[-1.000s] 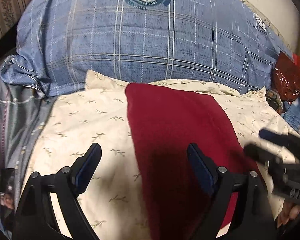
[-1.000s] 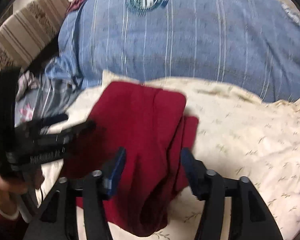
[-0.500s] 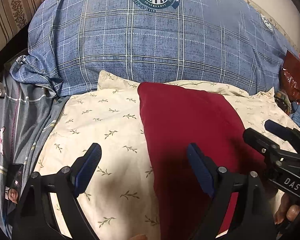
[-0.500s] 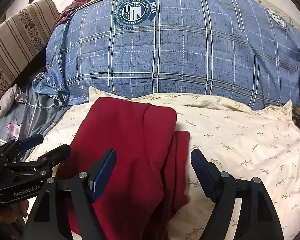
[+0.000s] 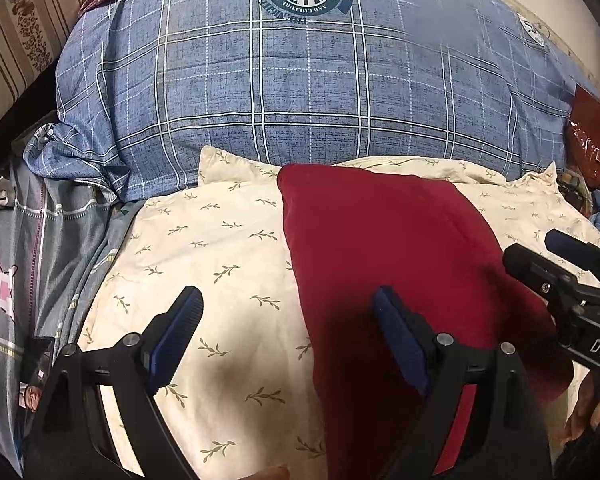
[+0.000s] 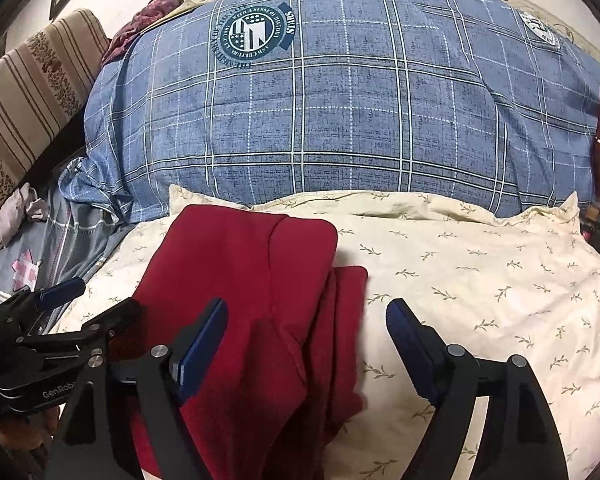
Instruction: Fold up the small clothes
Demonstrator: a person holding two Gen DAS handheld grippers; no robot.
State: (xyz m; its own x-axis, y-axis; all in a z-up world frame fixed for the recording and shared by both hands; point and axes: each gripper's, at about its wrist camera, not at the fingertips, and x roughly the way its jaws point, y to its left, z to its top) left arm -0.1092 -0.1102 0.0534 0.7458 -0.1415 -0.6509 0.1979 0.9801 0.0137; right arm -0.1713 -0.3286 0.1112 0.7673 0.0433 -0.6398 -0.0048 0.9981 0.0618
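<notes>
A dark red folded garment (image 5: 388, 264) lies flat on a cream leaf-print pillow (image 5: 220, 256). In the right wrist view the garment (image 6: 240, 292) shows folded layers, with a narrower layer sticking out on its right side. My left gripper (image 5: 288, 304) is open and empty above the garment's left edge. My right gripper (image 6: 306, 320) is open and empty above the garment's right edge. Each gripper shows in the other's view: the right one (image 5: 556, 256) at the right, the left one (image 6: 76, 300) at the left.
A big blue plaid pillow (image 5: 300, 80) lies behind the cream one (image 6: 480, 280). Grey bedding with a pink star (image 5: 24, 264) is at the left. A striped sofa back (image 6: 24, 92) stands far left. A shiny red bag (image 5: 588, 136) sits at the right.
Both grippers have pulled back and up from the garment. The right gripper's jaws have opened wider. The garment lies still.
</notes>
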